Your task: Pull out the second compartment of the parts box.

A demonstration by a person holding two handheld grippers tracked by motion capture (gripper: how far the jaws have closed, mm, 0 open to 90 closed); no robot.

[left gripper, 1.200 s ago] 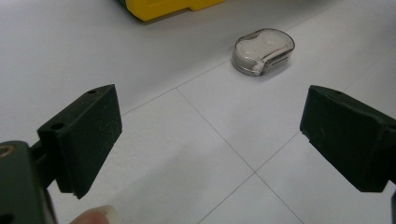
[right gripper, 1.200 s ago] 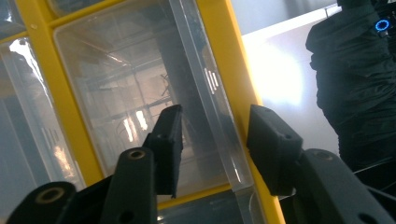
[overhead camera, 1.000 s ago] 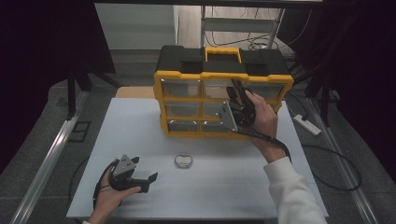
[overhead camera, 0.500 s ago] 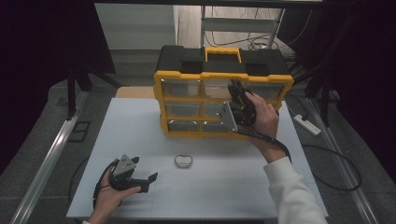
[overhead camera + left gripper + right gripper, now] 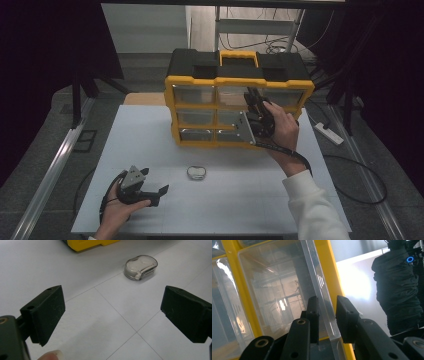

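We record a lab or workshop: white counter, yellow parts organiser beyond the fingers, metal framing, loose floor cables.

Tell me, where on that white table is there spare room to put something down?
The table is bare left of the yellow organizer, and along the near edge between the left gripper and the sleeve. It is crowded at the organizer's front, where the right gripper works; the small case sits mid-table.

A white sleeve covers the right forearm. Both grippers are black with blocky matte jaws, grey three-cornered plates and black cables.
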